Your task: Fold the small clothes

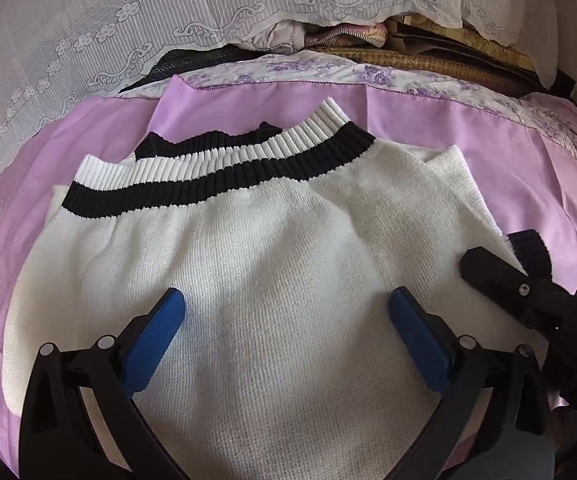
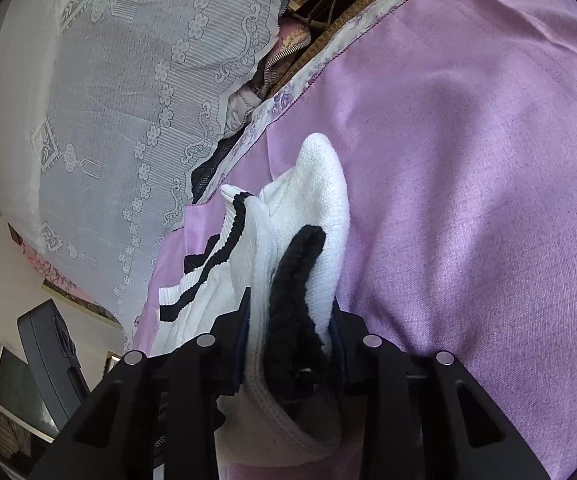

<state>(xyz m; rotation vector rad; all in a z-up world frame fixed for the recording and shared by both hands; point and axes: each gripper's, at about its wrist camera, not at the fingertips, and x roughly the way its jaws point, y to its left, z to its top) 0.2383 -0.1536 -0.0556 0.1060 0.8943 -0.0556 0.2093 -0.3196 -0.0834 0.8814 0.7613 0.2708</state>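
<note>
A small white knit sweater (image 1: 256, 264) with a black and white ribbed band (image 1: 224, 168) lies on the purple sheet (image 1: 468, 128). My left gripper (image 1: 286, 312) is open just above the sweater's middle, its blue pads (image 1: 150, 344) spread wide. My right gripper (image 2: 292, 312) is shut on the sweater's sleeve end with its black cuff (image 2: 296, 280), holding it up off the sheet. In the left wrist view the right gripper (image 1: 488, 268) shows at the sweater's right edge, next to the black cuff (image 1: 530, 250).
A white lace cloth (image 1: 88, 40) hangs behind the bed. Bundled fabrics (image 1: 328, 34) and a woven mat (image 1: 428, 60) lie at the sheet's far edge. A dark device (image 2: 48, 360) and a window frame show at the lower left of the right wrist view.
</note>
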